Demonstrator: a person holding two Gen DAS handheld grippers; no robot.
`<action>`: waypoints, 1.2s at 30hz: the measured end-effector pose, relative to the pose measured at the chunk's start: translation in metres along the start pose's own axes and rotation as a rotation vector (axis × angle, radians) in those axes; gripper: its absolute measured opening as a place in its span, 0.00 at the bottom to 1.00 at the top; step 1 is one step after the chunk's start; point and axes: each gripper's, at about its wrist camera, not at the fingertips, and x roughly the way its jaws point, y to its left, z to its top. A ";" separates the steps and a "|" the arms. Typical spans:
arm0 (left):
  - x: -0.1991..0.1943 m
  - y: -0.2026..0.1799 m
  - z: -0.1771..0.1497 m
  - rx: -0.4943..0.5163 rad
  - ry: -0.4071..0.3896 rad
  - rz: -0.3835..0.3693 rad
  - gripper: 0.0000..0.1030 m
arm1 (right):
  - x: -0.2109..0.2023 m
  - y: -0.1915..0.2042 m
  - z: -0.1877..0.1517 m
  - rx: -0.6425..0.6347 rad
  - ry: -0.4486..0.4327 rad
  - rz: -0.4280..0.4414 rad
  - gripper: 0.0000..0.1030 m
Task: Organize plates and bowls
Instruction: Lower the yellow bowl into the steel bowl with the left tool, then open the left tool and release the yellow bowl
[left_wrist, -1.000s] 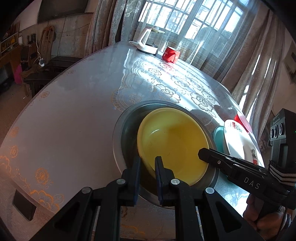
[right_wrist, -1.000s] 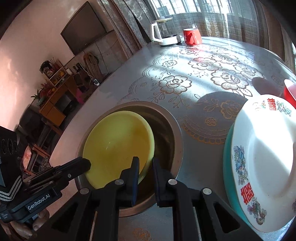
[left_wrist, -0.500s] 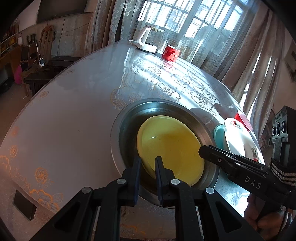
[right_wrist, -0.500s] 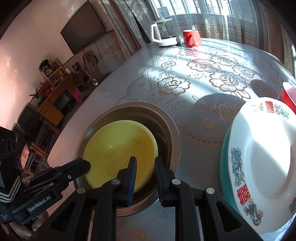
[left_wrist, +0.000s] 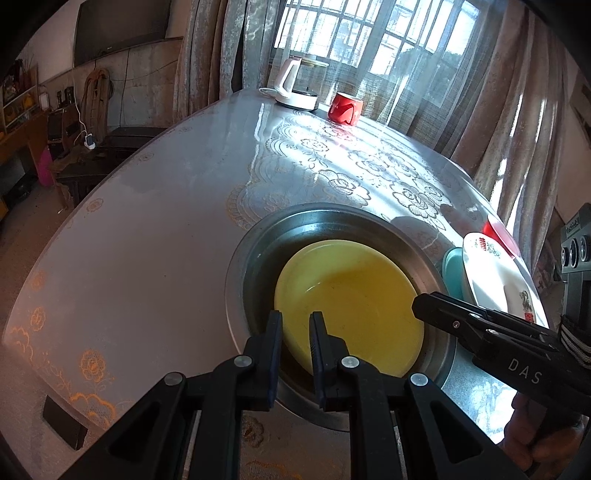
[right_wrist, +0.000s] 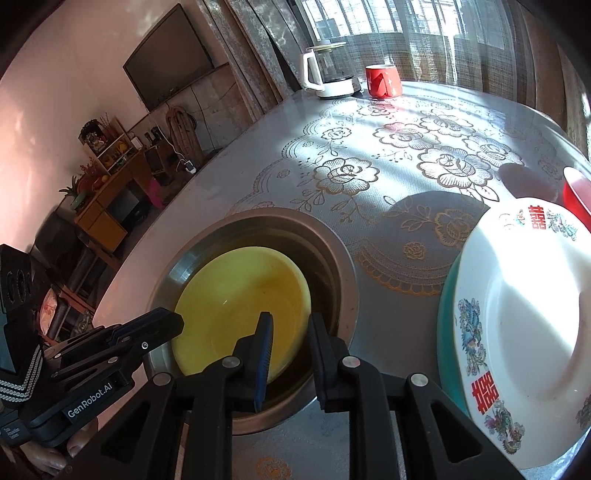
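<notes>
A yellow bowl (left_wrist: 351, 306) lies inside a large steel basin (left_wrist: 258, 251) on the table; both also show in the right wrist view, the bowl (right_wrist: 240, 306) in the basin (right_wrist: 343, 266). My left gripper (left_wrist: 295, 321) is slightly open over the bowl's near rim, holding nothing. My right gripper (right_wrist: 290, 325) is open above the bowl's right rim and shows in the left wrist view (left_wrist: 419, 304). A white patterned plate (right_wrist: 524, 332) rests on a teal plate (right_wrist: 447, 325) to the right.
A red bowl (right_wrist: 576, 195) stands behind the white plate. A white kettle (right_wrist: 328, 74) and a red cup (right_wrist: 384, 81) stand at the table's far edge by the curtains. The flowered tablecloth (right_wrist: 369, 166) lies between them and the basin.
The yellow bowl went from tilted and held at its rim to lying flat in the basin. Both grippers let go and pulled back a little; the right one opened wider.
</notes>
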 end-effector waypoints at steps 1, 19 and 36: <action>0.000 0.000 0.000 0.002 -0.001 0.002 0.15 | 0.000 0.000 0.000 0.000 -0.001 0.001 0.19; -0.008 -0.004 0.002 0.017 -0.033 0.034 0.15 | -0.017 -0.010 -0.001 0.063 -0.084 0.078 0.22; -0.017 -0.034 0.011 0.105 -0.079 -0.002 0.15 | -0.046 -0.052 -0.009 0.181 -0.164 0.068 0.27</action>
